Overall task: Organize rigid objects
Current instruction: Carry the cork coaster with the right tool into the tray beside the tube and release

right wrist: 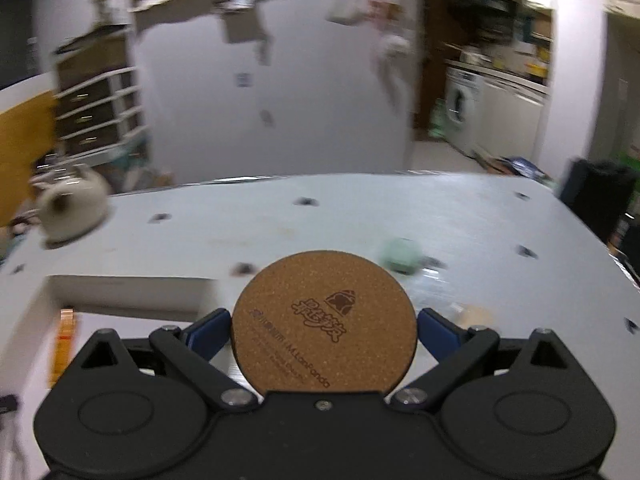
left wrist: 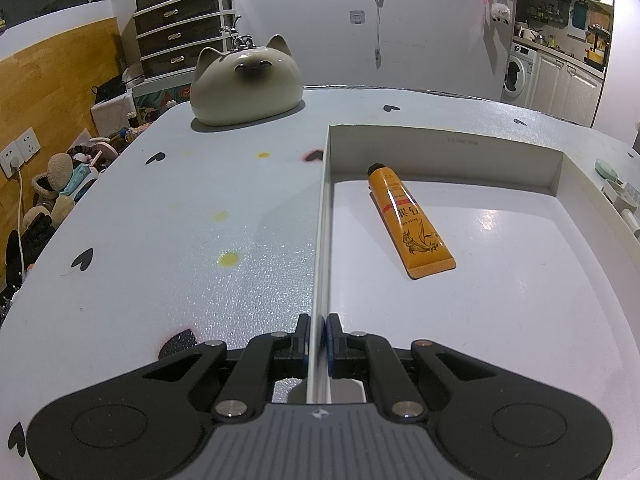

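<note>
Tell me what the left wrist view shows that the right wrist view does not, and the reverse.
Only the left wrist view: the left gripper clamped on the white box's side wall. Only the right wrist view: the right gripper holding a round cork coaster, and a blurred green object. Both: the box, the orange tube inside it, the cat-shaped ceramic.

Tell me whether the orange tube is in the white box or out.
In. The orange tube lies flat on the floor of the white box, inside its walls.

L wrist cam low over box wall point(left wrist: 322, 216), R cam higher, both see cat figurine point(left wrist: 245, 86)
</note>
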Action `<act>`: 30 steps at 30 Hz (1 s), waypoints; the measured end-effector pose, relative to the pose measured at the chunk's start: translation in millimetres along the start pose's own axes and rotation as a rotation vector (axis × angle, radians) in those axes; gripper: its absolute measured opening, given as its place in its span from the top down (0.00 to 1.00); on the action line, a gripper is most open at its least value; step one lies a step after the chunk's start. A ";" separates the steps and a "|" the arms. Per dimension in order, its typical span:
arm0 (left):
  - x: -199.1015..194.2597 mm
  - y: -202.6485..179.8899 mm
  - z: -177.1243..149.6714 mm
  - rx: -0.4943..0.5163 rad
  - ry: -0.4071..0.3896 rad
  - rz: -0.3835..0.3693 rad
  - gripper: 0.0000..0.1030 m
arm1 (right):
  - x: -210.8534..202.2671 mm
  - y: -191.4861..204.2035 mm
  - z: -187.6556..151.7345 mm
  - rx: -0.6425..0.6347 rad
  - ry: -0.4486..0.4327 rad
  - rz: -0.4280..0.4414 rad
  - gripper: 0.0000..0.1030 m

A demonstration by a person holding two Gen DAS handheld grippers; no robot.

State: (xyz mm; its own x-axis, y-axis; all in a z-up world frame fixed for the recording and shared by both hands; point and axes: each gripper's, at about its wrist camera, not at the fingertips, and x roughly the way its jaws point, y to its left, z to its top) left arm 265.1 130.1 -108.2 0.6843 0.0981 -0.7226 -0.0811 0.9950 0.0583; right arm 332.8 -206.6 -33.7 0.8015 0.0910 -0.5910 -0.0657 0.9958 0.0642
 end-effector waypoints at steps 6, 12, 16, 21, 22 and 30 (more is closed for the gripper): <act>0.1 0.0 0.0 0.000 0.000 0.000 0.93 | 13.5 68.3 7.3 -0.053 0.035 0.117 0.03; 0.6 1.6 -0.4 -0.008 0.000 -0.008 0.93 | 38.9 119.8 3.8 -0.084 0.085 0.161 0.03; 0.7 1.8 -0.4 -0.009 0.000 -0.008 0.93 | 57.8 143.1 -4.2 -0.084 0.135 0.168 0.03; 0.9 2.1 -0.4 -0.009 0.000 -0.009 0.93 | 78.1 158.2 -13.6 -0.061 0.186 0.159 0.03; 0.9 2.1 -0.4 -0.009 0.000 -0.009 0.93 | 80.0 159.4 -15.8 -0.057 0.192 0.158 0.03; 1.1 2.2 -0.6 -0.007 0.000 -0.008 0.93 | 97.5 174.6 -16.3 -0.005 0.217 0.167 0.03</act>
State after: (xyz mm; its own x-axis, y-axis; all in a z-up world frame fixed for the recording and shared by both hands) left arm 265.2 132.4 -109.3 0.6853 0.0901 -0.7227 -0.0808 0.9956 0.0475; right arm 389.8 -23.7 -93.2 0.6333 0.2535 -0.7312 -0.1892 0.9669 0.1714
